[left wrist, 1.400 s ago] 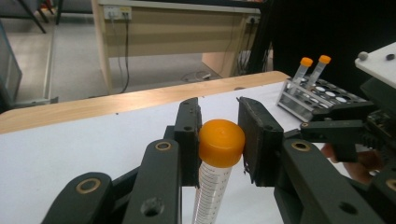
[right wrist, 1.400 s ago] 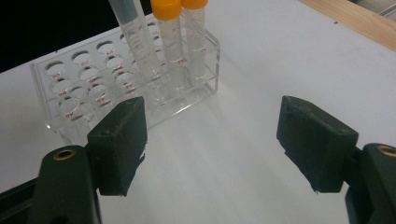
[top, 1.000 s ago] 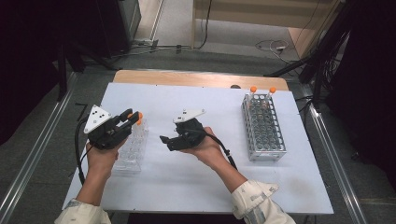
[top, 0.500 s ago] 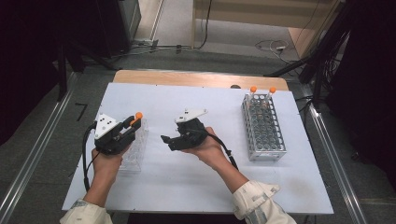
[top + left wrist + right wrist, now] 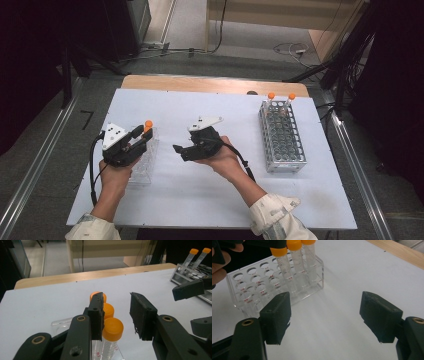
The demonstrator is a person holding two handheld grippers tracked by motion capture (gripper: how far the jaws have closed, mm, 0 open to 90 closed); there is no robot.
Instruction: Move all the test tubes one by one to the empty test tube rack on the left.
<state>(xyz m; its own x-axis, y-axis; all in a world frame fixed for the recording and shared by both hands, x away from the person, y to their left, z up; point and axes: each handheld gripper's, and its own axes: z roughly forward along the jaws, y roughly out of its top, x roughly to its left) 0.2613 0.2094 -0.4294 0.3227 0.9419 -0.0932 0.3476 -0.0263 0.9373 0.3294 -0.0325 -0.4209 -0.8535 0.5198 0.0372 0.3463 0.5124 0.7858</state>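
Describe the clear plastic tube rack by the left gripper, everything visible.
The clear rack is see-through plastic, a low block with rows of round holes and red markings beside them. It sits flat on the white table, at its left side. Three orange-capped tubes stand upright in a row at one end; the other holes that show look empty. The left gripper hangs over those tubes, jaws parted, one pad beside the caps. Whether it touches them, I cannot tell.

From your high view, your left gripper (image 5: 134,142) covers most of the clear plastic tube rack (image 5: 145,167). The lower ends of the three orange-capped clear test tubes (image 5: 111,336) run off the left gripper view's bottom edge, and their printed markings are too small to read.
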